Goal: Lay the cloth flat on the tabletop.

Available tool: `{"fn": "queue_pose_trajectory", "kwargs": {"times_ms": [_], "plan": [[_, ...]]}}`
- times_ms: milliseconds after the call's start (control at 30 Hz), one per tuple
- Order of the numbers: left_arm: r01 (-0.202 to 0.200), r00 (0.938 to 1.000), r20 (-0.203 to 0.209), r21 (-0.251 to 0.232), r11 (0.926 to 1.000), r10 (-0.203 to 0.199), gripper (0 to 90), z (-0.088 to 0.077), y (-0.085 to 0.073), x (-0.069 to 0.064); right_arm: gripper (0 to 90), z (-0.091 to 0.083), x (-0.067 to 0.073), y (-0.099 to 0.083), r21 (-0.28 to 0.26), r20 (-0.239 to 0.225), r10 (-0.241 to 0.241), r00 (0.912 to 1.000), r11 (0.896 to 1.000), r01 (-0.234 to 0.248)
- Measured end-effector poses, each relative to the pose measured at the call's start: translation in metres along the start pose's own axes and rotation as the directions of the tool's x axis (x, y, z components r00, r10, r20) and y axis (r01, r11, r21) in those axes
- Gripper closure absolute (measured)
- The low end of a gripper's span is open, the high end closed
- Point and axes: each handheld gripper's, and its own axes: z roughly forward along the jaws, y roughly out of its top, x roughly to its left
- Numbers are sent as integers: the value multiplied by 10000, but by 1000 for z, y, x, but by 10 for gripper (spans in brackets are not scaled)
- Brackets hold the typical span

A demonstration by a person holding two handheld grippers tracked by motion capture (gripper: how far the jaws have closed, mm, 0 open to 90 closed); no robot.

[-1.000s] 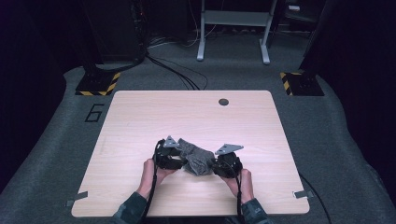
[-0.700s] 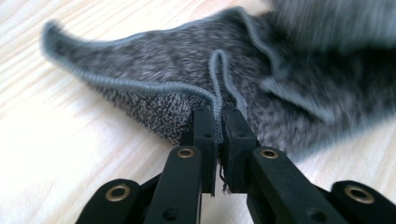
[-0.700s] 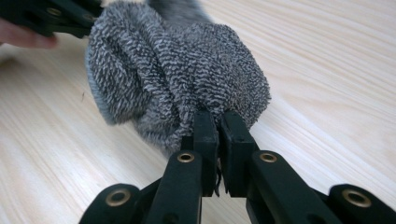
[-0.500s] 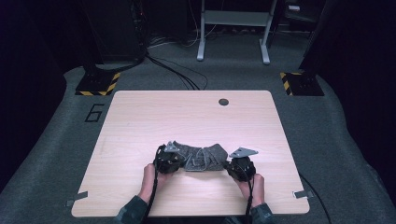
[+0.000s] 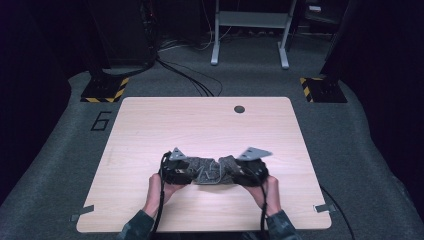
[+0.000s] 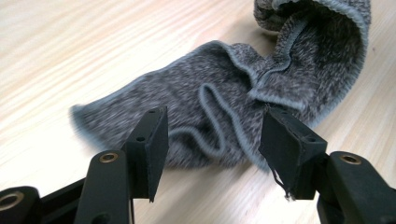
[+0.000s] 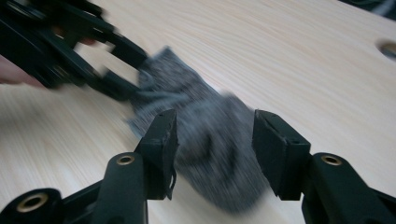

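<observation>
A grey knitted sock [image 5: 212, 170] lies crumpled on the wooden table [image 5: 210, 125], near its front edge. My left gripper [image 5: 186, 171] is at the sock's left end, open, with the sock [image 6: 224, 112] lying between and beyond its jaws. My right gripper [image 5: 240, 173] is at the sock's right end, also open, and the sock [image 7: 210, 135] sits blurred between its jaws. In the right gripper view the left gripper [image 7: 116, 70] shows at the sock's far end, held by a hand.
A round cable hole [image 5: 239, 109] sits near the table's far edge. Beyond the table are floor cables [image 5: 185, 75], a metal stand [image 5: 250, 30] and yellow-black striped bases [image 5: 105, 90]. The far half of the tabletop is bare wood.
The sock has been drawn out from a bunched heap into a longer strip. Both grippers moved apart, then the right one came back in toward the sock; both now stand open.
</observation>
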Motion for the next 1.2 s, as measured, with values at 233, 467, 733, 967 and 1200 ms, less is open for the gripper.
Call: {"fn": "queue_pose_trajectory", "kwargs": {"times_ms": [233,467,733,967,1200], "plan": [[-95,9994,346,547,9985,76,510,22,-8,-6,583,89,11,15,2425,-375,-483,9981,9685,560],[-353,9988,365,427,9985,338,786,23,-13,-9,869,104,0,-3,2740,-170,-1,9999,9617,48],[-404,9974,605,148,9991,395,828,14,-21,-8,888,70,-14,2,1937,405,162,9990,9808,-237],[-273,9987,420,-119,9996,278,824,-3,-24,0,888,38,-44,-6,1545,1063,797,9911,9834,-956],[-116,9985,531,511,9986,88,676,0,-28,4,776,57,-66,-33,2083,1108,1498,9825,9631,-1703]]}}
